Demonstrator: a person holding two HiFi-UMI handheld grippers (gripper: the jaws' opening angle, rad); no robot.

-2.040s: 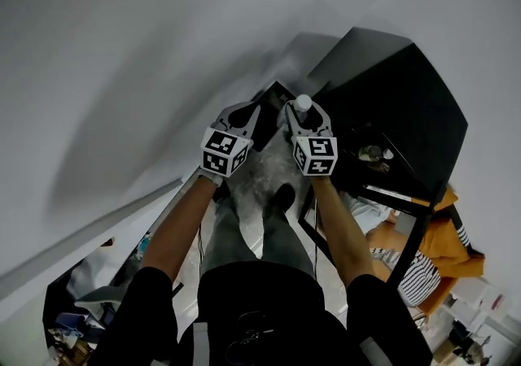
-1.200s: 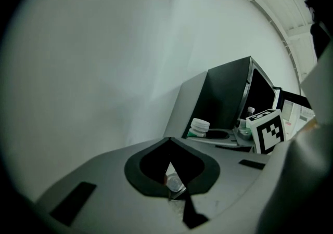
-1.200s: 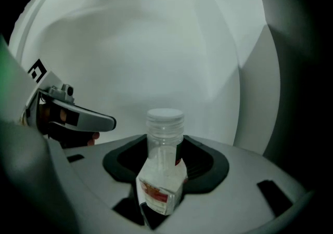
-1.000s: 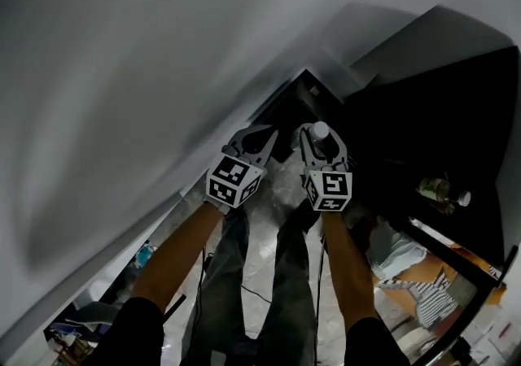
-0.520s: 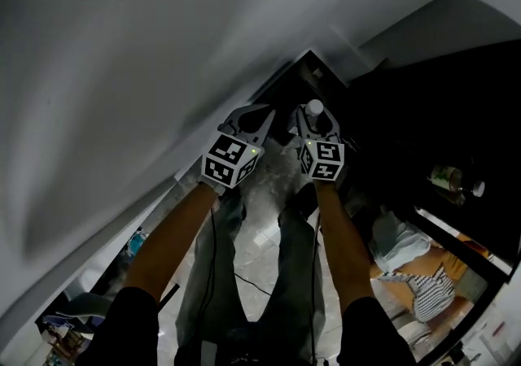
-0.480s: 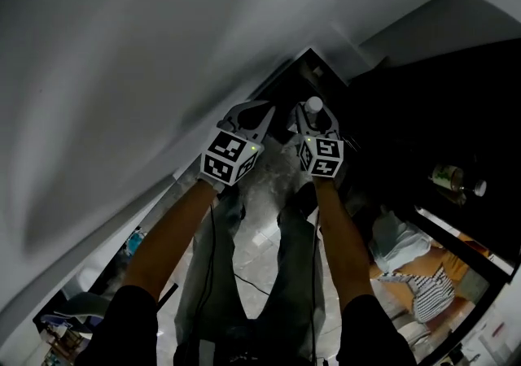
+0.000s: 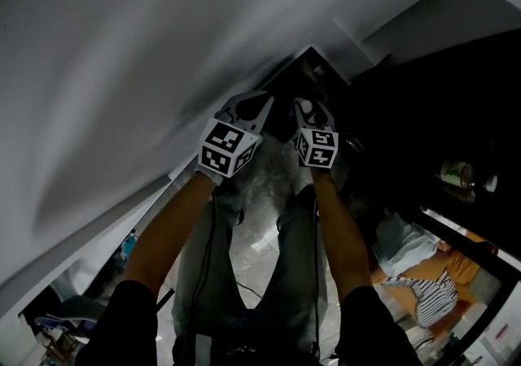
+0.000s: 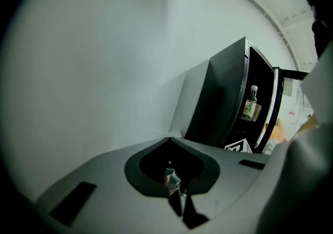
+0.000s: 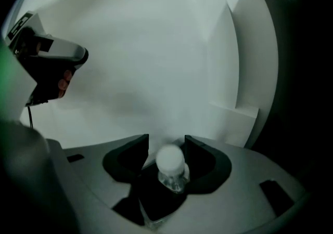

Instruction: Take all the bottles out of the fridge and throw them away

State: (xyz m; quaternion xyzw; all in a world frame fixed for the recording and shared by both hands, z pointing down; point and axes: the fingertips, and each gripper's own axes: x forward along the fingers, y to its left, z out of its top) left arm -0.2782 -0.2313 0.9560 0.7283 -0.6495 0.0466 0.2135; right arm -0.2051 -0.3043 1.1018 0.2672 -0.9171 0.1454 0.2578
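Observation:
My right gripper is shut on the neck of a clear plastic bottle with a white cap, which stands between the jaws. In the head view this gripper is raised beside my left gripper, in front of a white wall. The left gripper has its jaws meeting at the tips; a small shiny scrap shows in the gap behind them. The black fridge stands with its door open, and a labelled bottle sits on the door shelf, also seen as a bottle at the head view's right.
A white wall fills the upper left. Below are the person's legs on a marbled floor. Another person in striped and orange clothes is at the lower right. Clutter lies at the lower left.
Both grippers have risen a little in the head view and drawn closer to the wall corner. The bottle stays in the right gripper. The fridge has slid toward the right edge.

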